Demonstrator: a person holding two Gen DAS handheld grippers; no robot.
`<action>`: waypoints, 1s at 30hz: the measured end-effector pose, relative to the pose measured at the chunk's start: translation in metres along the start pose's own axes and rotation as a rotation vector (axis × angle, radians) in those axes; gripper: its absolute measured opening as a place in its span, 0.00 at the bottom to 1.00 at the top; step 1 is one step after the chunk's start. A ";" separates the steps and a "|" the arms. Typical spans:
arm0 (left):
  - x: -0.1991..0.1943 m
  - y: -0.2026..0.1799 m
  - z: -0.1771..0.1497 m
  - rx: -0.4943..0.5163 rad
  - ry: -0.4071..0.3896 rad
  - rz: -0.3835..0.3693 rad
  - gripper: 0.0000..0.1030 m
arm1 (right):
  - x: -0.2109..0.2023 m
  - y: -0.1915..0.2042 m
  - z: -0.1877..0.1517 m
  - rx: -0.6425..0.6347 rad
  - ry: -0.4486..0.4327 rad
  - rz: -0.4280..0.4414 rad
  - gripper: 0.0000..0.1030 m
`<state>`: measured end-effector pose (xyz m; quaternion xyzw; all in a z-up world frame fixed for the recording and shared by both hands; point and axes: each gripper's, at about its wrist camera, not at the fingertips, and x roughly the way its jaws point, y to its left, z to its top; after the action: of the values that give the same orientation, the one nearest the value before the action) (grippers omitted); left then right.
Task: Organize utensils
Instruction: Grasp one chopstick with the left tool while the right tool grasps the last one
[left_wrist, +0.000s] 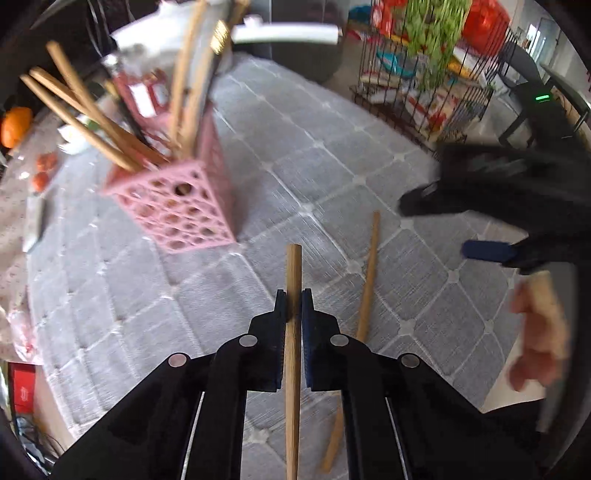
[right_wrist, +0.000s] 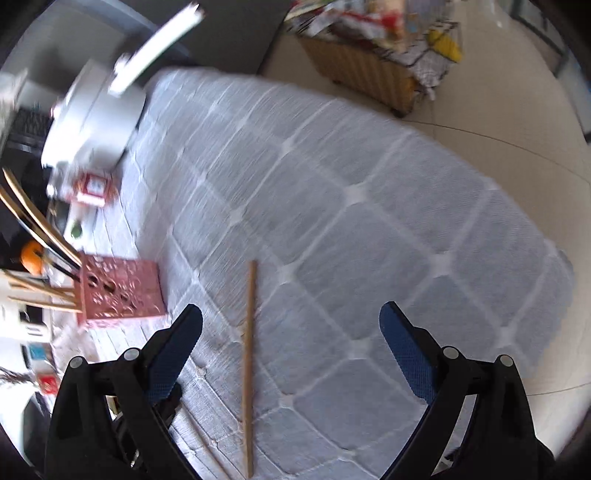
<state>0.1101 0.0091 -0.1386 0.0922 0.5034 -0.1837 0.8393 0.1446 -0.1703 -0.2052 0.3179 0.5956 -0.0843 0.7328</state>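
Chopstick (left_wrist: 293, 280), light, stiff and likely slippery, sits clamped near its upper end in the left gripper (left_wrist: 293, 295) above the cloth (left_wrist: 295, 177), while the right gripper (right_wrist: 291, 314) gapes over another stick (right_wrist: 249, 350).

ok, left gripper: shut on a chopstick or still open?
Shut on it. The left gripper has both pads pressed against the wooden chopstick, which runs straight between them.

Both tools are matte black linkages. The left gripper (left_wrist: 294, 301) carries blue textured pads inside its fingers, round silver pivot pins behind them, and thin pale rods further back. The right gripper (right_wrist: 291, 325) has curved black fingers (right_wrist: 177, 339) faced with blue dimpled pads and matching grey pins.
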 end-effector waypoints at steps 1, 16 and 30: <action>-0.013 0.002 0.000 -0.003 -0.039 0.007 0.07 | 0.008 0.008 -0.002 -0.025 0.008 -0.024 0.91; -0.095 -0.008 0.000 0.020 -0.316 0.109 0.07 | 0.023 0.031 -0.009 -0.179 -0.064 -0.213 0.30; -0.117 0.005 -0.020 -0.047 -0.347 0.086 0.07 | 0.012 0.011 -0.003 -0.107 0.000 -0.030 0.34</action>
<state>0.0463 0.0453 -0.0451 0.0609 0.3506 -0.1488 0.9226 0.1509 -0.1569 -0.2125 0.2691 0.6041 -0.0633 0.7474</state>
